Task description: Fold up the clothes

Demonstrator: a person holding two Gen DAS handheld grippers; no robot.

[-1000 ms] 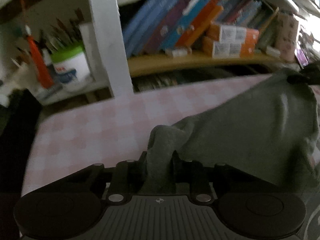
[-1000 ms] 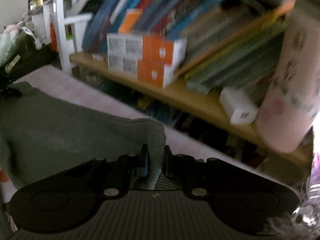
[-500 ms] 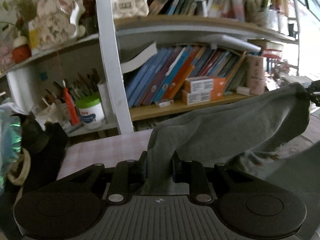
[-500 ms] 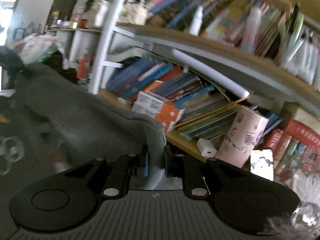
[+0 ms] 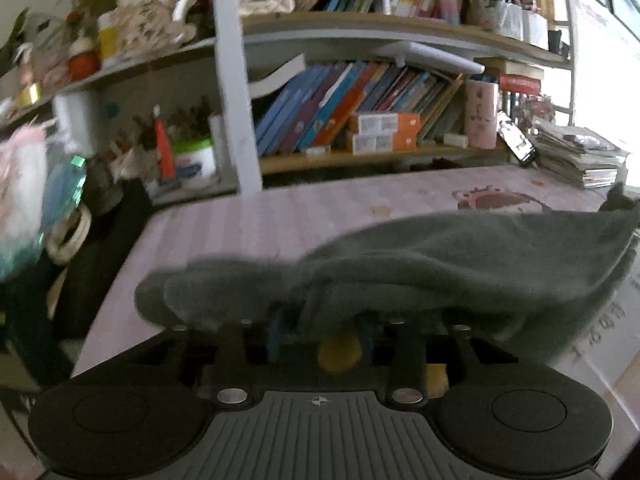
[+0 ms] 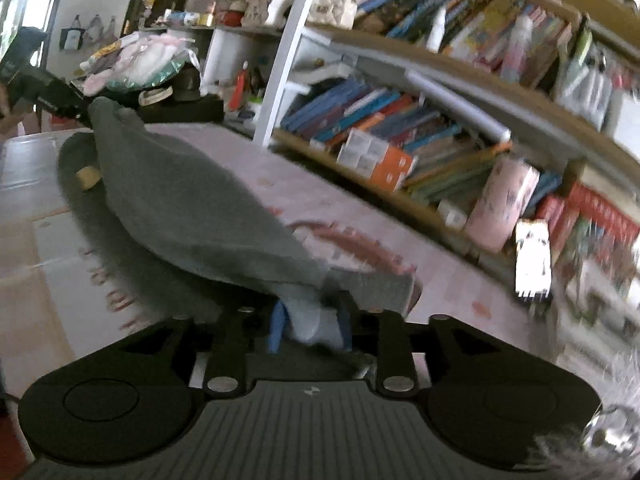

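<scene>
Held a grey garment up over the pink-checked table, stretched from one side to the other.

On the left: left gripper closed on a bunched fold of the garment. Fabric spilled over both fingers and off to the left of them, so covered the tips; looked pinched between the two pads rather than merely draped, though blur made that hard to confirm in the left wrist view. Showed again in the right wrist view as a dark shape at the far left, with a corner of the garment rising to it, clear of the table.

In the middle: sagged in a long sling between the two grips, above the tabletop, with a lower layer trailing beneath.

On the right: right gripper clamped on the other end, a pale wad of cloth wedged between its blue-edged pads, a short flap lying just to the right of the jaws. Appeared in the left wrist view only as a dark tip at the garment's far right corner.

Behind the table, left to right: a white shelf post, leaning books, orange boxes, a pink cup, a stack of magazines.
</scene>
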